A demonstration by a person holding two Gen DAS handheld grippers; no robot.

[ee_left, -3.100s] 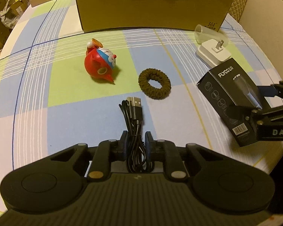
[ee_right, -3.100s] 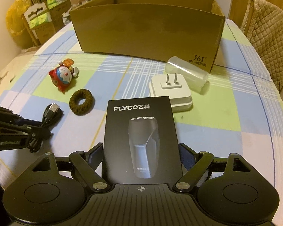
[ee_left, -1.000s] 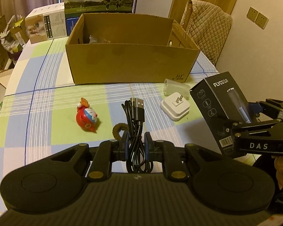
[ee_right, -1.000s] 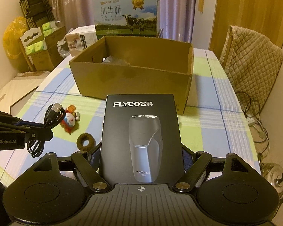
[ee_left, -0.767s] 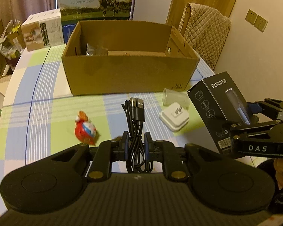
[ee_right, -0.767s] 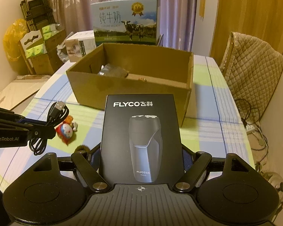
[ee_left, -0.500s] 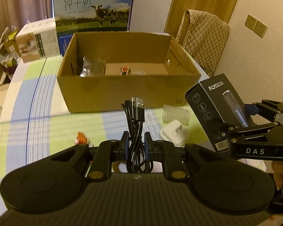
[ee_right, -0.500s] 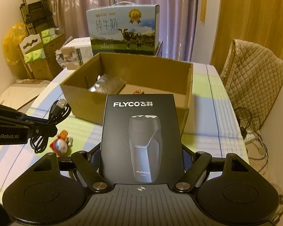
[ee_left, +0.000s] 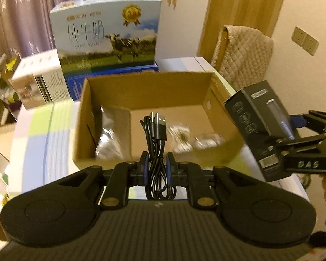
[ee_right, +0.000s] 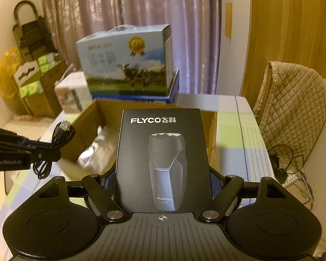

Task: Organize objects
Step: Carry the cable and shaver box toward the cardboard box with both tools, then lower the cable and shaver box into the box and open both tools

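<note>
Left wrist view: the left gripper (ee_left: 156,167) is clamping a coiled black USB cable (ee_left: 157,150) between its blue pads, with the plug ends sticking up past the fingertips.
Cable position: it is hanging above the near wall of the open cardboard box (ee_left: 145,89), which is lying directly ahead of the gripper.
Box contents: a crinkled silver bag (ee_left: 107,139) is lying ahead and to the left of the cable; small blurred packets (ee_left: 192,138) are lying ahead and to the right.
Right of the left gripper: the right gripper (ee_left: 278,139) is holding a black shaver box (ee_left: 255,128) tilted over the right end of the cardboard box.
Right wrist view: the right gripper (ee_right: 163,184) is gripping the shaver box (ee_right: 163,152) by its two side faces, jaws standing wide, printed front facing the camera.
Left of the right gripper: the left gripper (ee_right: 52,150) is showing with the cable (ee_right: 58,139) looping out of it.
Beyond the cardboard box: a milk carton case (ee_right: 128,65) is standing on the checked tablecloth (ee_right: 234,134).
Far right: a quilted chair cover (ee_right: 293,100) is draping a chair beside the table.
</note>
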